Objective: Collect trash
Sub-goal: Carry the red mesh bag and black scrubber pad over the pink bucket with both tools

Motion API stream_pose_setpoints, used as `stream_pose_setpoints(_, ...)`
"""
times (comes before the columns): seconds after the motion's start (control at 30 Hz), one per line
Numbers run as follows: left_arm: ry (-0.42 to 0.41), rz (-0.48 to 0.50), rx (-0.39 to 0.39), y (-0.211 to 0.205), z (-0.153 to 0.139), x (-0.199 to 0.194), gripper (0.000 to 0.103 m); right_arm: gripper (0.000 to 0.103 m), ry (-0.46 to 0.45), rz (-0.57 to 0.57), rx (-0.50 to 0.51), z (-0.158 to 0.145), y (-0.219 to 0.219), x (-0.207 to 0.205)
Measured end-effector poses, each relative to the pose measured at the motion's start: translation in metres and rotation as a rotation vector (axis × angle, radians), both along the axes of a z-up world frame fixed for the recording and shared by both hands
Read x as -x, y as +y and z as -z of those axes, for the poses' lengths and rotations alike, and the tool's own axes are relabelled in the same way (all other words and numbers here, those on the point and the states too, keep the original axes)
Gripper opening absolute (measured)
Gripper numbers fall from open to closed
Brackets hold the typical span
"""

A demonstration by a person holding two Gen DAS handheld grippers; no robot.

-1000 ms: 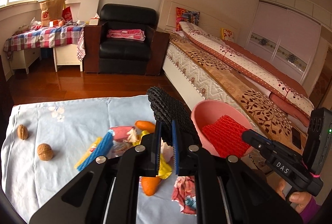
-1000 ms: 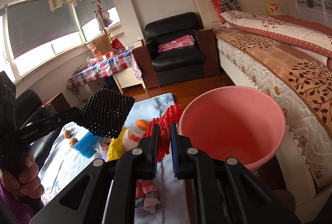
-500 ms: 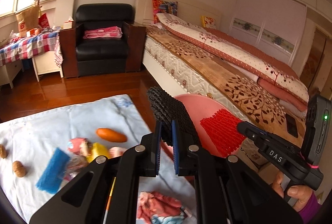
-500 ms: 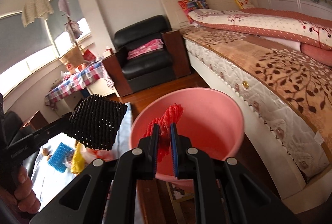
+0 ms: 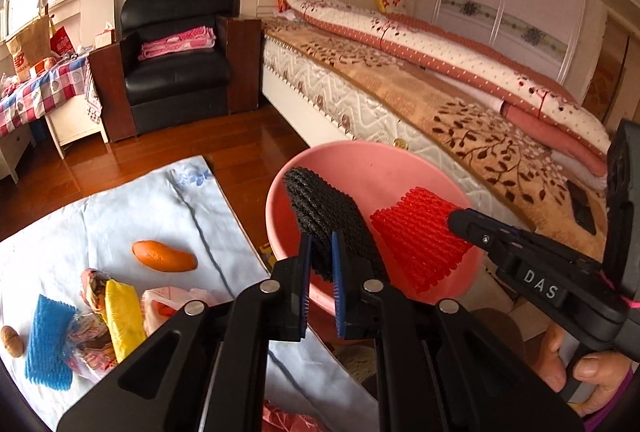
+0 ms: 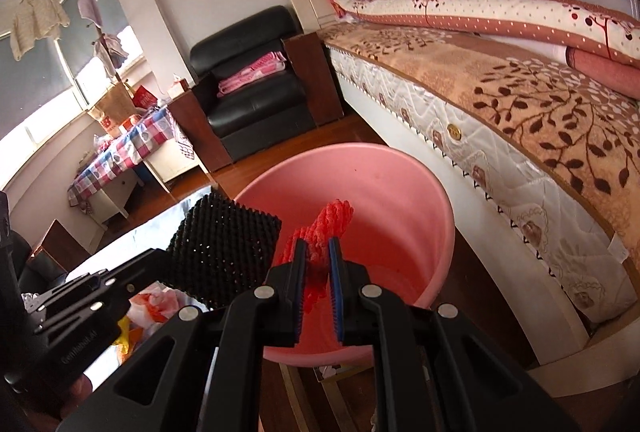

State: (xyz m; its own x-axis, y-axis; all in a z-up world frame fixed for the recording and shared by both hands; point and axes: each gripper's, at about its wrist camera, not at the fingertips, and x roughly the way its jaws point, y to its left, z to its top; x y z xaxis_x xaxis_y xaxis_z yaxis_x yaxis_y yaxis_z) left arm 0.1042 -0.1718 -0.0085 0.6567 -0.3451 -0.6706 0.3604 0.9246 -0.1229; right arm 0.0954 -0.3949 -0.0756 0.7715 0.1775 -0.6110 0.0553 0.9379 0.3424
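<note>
Over the mouth of the pink bucket [image 5: 360, 168]: two pieces of foam fruit netting, both carried in by me. Item one, black foam net [image 5: 324, 216], pinched between the nearly closed jaws of my left gripper [image 5: 321, 260], its free end hanging above the near side of the bucket. Item two, red foam net [image 6: 324, 228], clamped in my right gripper [image 6: 319, 264], whose jaws are squeezed fully together on it, its tip raised inside the bucket's opening. Change noted: a second ago both nets were above the pale blue cloth [image 5: 120, 216] with the bucket off to one side and partly behind them; now both sit over the bucket, which fills the middle of each wrist view. My reading: the carry is essentially done and the release is what remains, with the black net closer to the rim and so the likelier to catch or fall outside. Still on the cloth, uncollected: a blue foam net [image 5: 48, 344], a yellow wrapper [image 5: 122, 316], crumpled printed wrappers [image 5: 90, 346], a pinkish plastic bag [image 5: 168, 308], an orange oblong piece [image 5: 164, 256] and a walnut [image 5: 10, 340] at the far left edge. Surroundings: a bed [image 5: 440, 100] just behind the bucket, a black armchair [image 5: 176, 60] beyond on the wooden floor [image 5: 168, 148].
</note>
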Motion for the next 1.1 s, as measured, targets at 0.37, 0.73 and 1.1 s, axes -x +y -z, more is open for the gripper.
stream_pose_setpoints(0.37,0.032,-0.007,-0.026,-0.005,0.015,-0.013,0.009,0.011,0.041,0.02,0.007,0.011,0.0,-0.015)
stream_pose_setpoints(0.73,0.058,-0.02,-0.003,-0.001,0.017,-0.019,0.021,0.011,0.058,0.027,0.019,0.016,0.003,-0.02)
stream_pose_setpoints(1.1,0.052,-0.031,0.015,0.0,0.012,-0.016,0.036,0.02,0.06,0.037,0.015,0.016,0.001,-0.021)
